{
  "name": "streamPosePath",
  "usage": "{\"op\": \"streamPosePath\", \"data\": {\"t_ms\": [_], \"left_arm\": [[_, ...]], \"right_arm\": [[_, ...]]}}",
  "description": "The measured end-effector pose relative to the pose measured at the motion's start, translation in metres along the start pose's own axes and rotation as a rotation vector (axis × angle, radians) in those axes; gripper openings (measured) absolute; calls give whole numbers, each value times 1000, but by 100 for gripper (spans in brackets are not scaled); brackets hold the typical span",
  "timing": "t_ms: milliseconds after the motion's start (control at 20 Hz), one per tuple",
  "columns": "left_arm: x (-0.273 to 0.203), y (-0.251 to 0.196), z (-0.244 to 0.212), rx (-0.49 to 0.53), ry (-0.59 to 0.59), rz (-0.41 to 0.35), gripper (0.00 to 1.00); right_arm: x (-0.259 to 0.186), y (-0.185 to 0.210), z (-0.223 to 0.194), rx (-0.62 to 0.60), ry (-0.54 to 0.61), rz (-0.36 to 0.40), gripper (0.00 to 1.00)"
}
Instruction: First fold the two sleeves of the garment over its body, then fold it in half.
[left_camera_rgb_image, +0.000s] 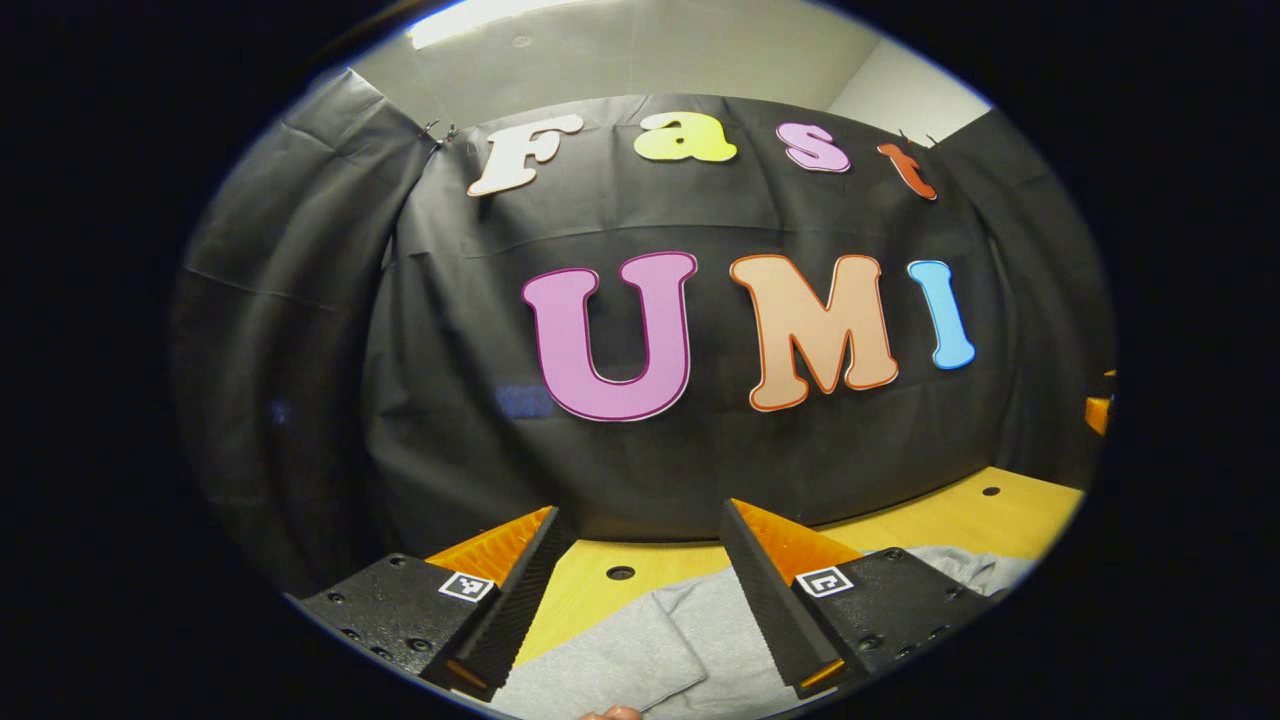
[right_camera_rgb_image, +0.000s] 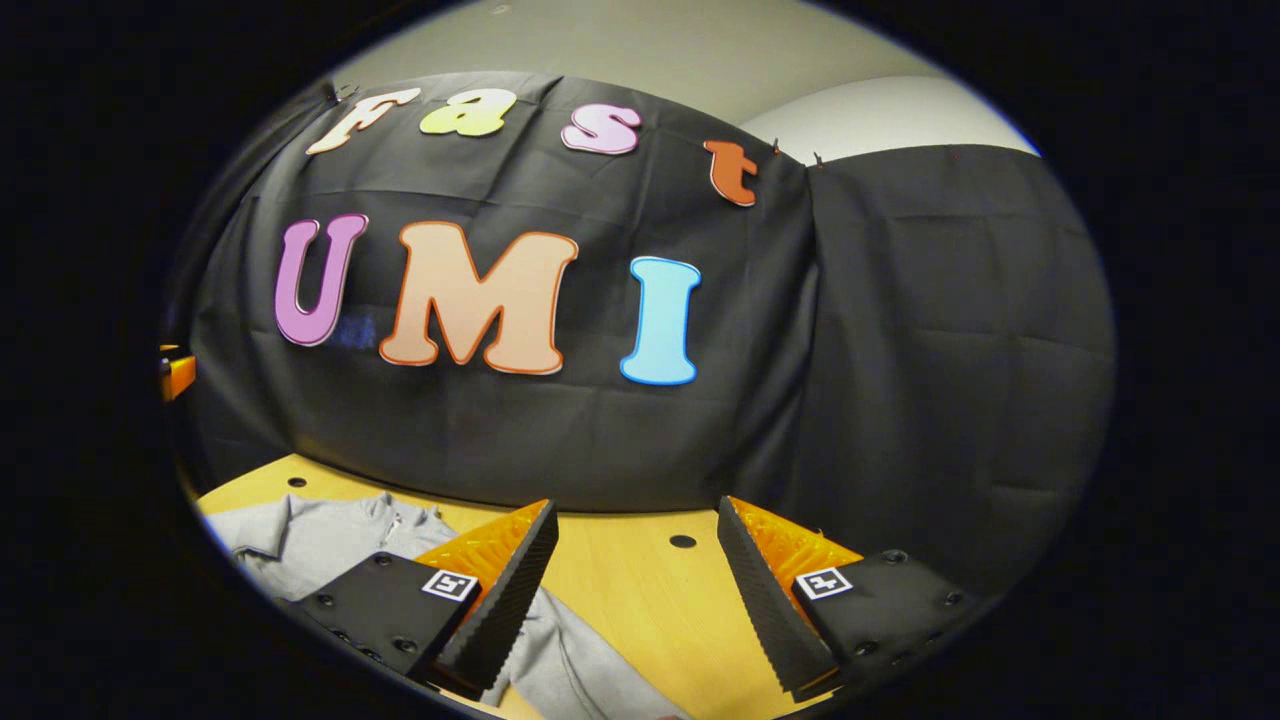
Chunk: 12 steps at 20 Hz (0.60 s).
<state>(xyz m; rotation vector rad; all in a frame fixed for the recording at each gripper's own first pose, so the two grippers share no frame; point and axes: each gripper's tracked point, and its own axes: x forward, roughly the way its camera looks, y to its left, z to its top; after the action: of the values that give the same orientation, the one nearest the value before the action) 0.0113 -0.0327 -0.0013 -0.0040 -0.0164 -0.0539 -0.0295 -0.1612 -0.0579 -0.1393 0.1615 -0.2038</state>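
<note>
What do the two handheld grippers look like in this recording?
Left gripper and right gripper match: two wedge-shaped fingers with ridged, serrated inner faces, mounted on black blocks dotted with screws. Each block carries a small square black-and-white marker tag.

Perhaps coded square markers (left_camera_rgb_image: 466, 586) on each gripper; nothing readable.

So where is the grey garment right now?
The grey garment lies flat on the wooden table, below the left gripper; in the right gripper view it sits at lower left, near the black cloth wall.
</note>
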Motion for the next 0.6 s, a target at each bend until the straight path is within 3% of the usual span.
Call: {"op": "streamPosePath", "data": {"t_ms": [600], "left_arm": [[7, -45, -3, 18, 3, -84, 93]], "right_arm": [[-42, -63, -132, -33, 271, -75, 99]]}}
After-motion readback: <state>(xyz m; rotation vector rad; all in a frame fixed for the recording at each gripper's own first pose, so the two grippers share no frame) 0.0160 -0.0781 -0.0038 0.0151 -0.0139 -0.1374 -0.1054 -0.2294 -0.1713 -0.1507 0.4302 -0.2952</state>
